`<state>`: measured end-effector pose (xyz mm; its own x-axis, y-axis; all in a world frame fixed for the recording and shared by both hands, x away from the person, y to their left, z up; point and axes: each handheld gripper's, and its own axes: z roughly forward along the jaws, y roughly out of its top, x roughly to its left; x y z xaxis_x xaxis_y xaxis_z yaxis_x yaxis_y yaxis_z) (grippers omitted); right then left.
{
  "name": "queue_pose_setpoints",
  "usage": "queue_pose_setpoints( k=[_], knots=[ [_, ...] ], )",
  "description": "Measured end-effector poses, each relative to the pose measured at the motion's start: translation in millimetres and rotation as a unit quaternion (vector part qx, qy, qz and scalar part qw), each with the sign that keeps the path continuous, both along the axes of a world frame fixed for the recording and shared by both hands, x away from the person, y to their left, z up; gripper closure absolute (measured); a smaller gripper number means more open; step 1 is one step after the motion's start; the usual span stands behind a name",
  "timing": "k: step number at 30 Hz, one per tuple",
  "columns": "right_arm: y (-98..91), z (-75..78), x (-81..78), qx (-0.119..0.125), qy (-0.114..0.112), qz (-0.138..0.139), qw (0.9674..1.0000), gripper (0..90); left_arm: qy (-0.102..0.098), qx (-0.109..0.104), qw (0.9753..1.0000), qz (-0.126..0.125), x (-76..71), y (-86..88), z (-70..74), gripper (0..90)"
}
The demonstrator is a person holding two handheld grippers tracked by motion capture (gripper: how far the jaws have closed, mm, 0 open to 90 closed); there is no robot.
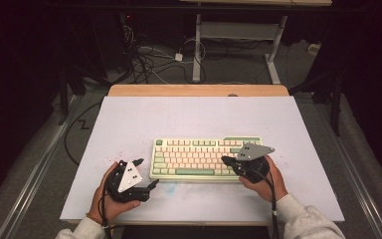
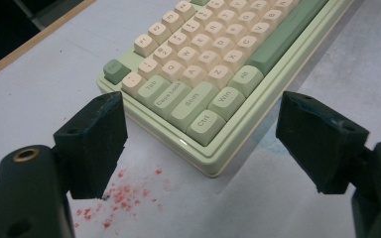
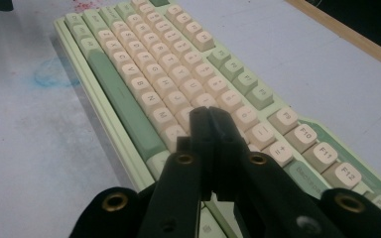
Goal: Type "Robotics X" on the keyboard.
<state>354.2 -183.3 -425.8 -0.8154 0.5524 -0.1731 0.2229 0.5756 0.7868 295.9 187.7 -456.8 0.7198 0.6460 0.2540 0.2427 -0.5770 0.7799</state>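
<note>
From the high view we see a green and cream keyboard [image 1: 206, 159] lying flat at the centre of the pale tabletop [image 1: 189, 114], its long side running from 9 to 3 o'clock. The left hand-held gripper [image 1: 145, 173] sits at about 8 o'clock from the keyboard, just off its near left corner, with its jaws spread apart and nothing between them. The right hand-held gripper [image 1: 226, 160] is at the keyboard's 4 o'clock end, its jaws brought together over the keys there. In the left gripper view we look between two wide-apart black jaws at the keyboard's [image 2: 213, 74] corner with Ctrl, Shift and Tab keys, and we see red specks [image 2: 121, 193] on the tabletop [image 2: 30, 89] at 7 o'clock. In the right gripper view the right hand-held gripper's [image 3: 209, 115] jaws are pressed closed against each other above the cream keys of the keyboard [image 3: 178, 79]; we cannot tell whether the tips touch a key. A faint blue smudge [image 3: 54, 74] marks the tabletop [image 3: 30, 163] at 10 o'clock.
</note>
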Motion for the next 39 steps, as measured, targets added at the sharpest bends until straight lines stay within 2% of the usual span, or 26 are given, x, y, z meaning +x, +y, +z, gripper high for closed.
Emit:
queue_pose_setpoints(
  k=[8,18,21,28,39],
  knots=[
    [9.7,1.0,11.7,-0.004,0.001,0.003,1.0000,90.0,0.000,-0.006,1.0000,-0.001,0.3,0.7,-0.4,19.0],
    [22.5,0.2,22.8,-0.013,0.009,0.008,0.9998,90.0,0.003,-0.002,1.0000,0.004,0.7,0.1,-1.6,19.3],
    [25.7,-0.5,26.3,-0.010,0.010,0.003,0.9999,90.0,0.004,0.000,1.0000,0.004,0.8,-0.5,-1.8,19.4],
    [33.0,-4.1,32.1,-0.016,0.020,0.002,0.9997,90.0,0.008,-0.005,1.0000,0.002,1.5,0.0,-1.9,20.0],
    [46.5,-12.3,41.5,-0.032,0.031,0.006,0.9990,90.0,0.011,0.001,0.9999,0.000,1.6,-0.2,-2.5,20.0]
  ],
)
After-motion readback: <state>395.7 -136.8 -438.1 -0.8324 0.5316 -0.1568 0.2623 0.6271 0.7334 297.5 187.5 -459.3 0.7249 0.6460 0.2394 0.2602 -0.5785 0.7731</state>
